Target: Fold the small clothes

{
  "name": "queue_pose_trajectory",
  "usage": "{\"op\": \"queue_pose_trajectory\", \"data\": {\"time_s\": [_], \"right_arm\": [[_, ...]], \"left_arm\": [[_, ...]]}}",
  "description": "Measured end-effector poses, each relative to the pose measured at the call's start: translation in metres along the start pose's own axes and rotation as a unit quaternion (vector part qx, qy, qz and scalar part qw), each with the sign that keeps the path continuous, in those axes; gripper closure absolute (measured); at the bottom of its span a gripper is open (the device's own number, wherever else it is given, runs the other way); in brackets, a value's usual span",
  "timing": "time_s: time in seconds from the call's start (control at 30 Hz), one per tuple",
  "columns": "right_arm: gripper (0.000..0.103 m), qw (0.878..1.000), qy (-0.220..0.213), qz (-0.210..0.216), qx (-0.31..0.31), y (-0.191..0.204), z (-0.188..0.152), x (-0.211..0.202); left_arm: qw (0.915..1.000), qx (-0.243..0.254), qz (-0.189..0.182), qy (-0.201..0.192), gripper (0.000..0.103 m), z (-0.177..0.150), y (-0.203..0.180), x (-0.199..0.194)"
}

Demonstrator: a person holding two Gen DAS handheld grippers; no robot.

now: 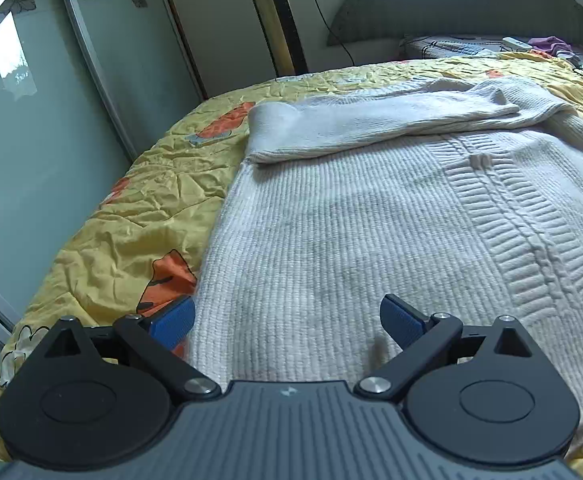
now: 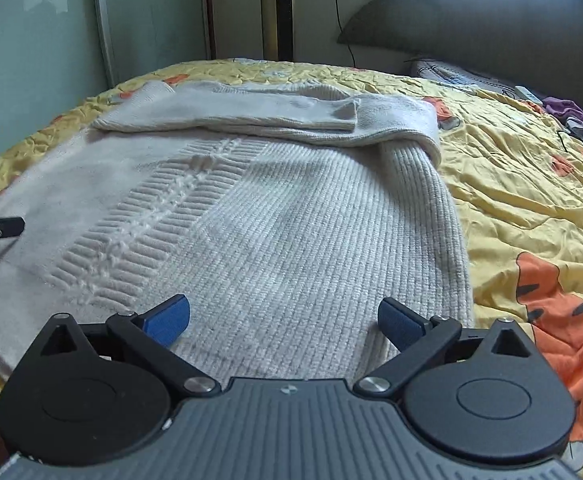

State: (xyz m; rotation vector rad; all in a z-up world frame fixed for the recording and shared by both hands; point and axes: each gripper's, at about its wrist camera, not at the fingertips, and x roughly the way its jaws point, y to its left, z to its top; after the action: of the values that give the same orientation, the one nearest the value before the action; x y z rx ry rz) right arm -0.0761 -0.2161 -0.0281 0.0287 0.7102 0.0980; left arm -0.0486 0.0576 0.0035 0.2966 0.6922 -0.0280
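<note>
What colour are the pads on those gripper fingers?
Blue, on black arms. The right gripper shows its fingertips best in the right wrist view.

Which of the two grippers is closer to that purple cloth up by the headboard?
Right. The right gripper sits over the sweater's edge on the purple cloth's side; the left gripper sits over the sweater's opposite edge.

Both wrist views low, close, facing headboard (image 2: 491, 24); sharing sweater (image 1: 331, 220)

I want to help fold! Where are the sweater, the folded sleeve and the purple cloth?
sweater (image 2: 291, 220): right wrist view, ribbed body.
folded sleeve (image 1: 371, 128): left wrist view, mid-sleeve.
purple cloth (image 2: 567, 110): right wrist view, its middle.
</note>
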Motion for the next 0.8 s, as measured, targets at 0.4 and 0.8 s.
{"op": "queue_pose_trajectory", "data": {"time_s": [0.4,0.8], "right_arm": [[0.001,1.000,0.000,0.002,-0.005,0.004,-0.016,-0.025],[0.001,0.999,-0.012,-0.006,-0.033,0.015,-0.021,-0.039]], "left_arm": [[0.9999,-0.015,-0.005,0.000,0.003,-0.010,0.001,-0.017],[0.9989,-0.045,-0.006,0.010,0.003,-0.018,0.011,-0.024]]}}
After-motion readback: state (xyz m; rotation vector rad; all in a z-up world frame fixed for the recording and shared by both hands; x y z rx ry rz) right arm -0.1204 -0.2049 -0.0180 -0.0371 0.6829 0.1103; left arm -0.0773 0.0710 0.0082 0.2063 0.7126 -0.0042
